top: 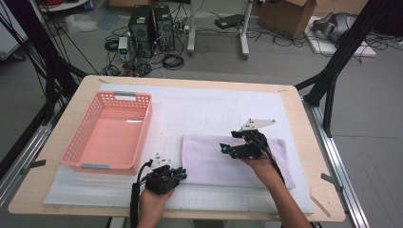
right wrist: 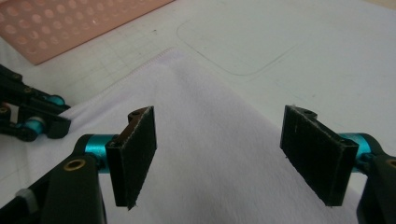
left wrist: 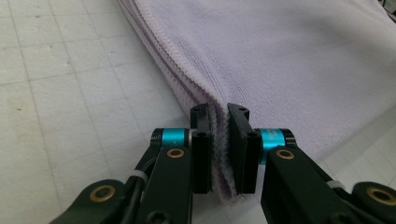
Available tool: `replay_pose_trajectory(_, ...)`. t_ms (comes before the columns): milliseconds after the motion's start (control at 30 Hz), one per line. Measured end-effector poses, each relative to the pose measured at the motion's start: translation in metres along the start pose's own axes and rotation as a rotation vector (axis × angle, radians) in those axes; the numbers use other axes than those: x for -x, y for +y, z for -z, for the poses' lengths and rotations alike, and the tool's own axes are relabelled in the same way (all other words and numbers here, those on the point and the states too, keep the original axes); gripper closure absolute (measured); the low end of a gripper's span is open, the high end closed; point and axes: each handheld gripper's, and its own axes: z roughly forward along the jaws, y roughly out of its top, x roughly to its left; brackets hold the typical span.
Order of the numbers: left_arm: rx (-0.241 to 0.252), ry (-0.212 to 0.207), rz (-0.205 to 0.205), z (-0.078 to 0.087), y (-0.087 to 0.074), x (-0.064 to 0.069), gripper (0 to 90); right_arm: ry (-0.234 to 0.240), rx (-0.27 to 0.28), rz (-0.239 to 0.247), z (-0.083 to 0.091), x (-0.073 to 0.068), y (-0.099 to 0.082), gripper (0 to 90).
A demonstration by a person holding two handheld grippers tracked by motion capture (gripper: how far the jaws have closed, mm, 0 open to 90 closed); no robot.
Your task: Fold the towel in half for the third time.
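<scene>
Left gripper view cuts off most of the towel [left wrist: 289,60]: I get one folded corner and its stacked hems, while the far edges run out of frame. From the high view the cloth's near left corner is hidden under my left gripper [top: 183,175], and my right hand [top: 259,164] covers part of the middle. I cannot count the layers for certain.

What I can see of the towel is a pale lilac, soft-piled cloth folded into a flat rectangle, lying on the white gridded mat [top: 214,107] on the right half of the table [top: 85,88], its long side across the table. The hems are stitched and sit neatly one on another.

My left gripper is clamped on that near left corner, pads pressed tight with the hem squeezed between them. My right gripper [right wrist: 233,158] hangs above the towel's middle, jaws spread wide with nothing between them, pointing toward the left edge.

Left of the towel, well apart, a pink basket [top: 78,135] stands on the mat, its slotted wall just showing in the right gripper view.
</scene>
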Motion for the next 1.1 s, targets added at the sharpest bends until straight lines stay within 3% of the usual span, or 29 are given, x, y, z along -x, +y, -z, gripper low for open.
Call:
replay_pose_trajectory(300,-0.003,-0.013,0.031,0.0,0.0,-0.002,80.1,0.041,-0.061,0.047,-0.041,-0.002,0.028,38.0)
replay_pose_trajectory(667,-0.001,-0.02,0.054,0.001,0.0,-0.004,80.3,0.077,-0.203,0.096,-0.105,-0.01,0.043,44.4)
replay_pose_trajectory(967,0.006,-0.027,0.074,0.0,-0.001,-0.005,80.4,0.089,-0.288,0.148,-0.138,-0.018,0.053,50.1)
replay_pose_trajectory(1100,0.009,-0.038,0.084,0.001,-0.002,-0.007,80.5,0.136,-0.307,0.168,-0.143,-0.017,0.056,60.6)
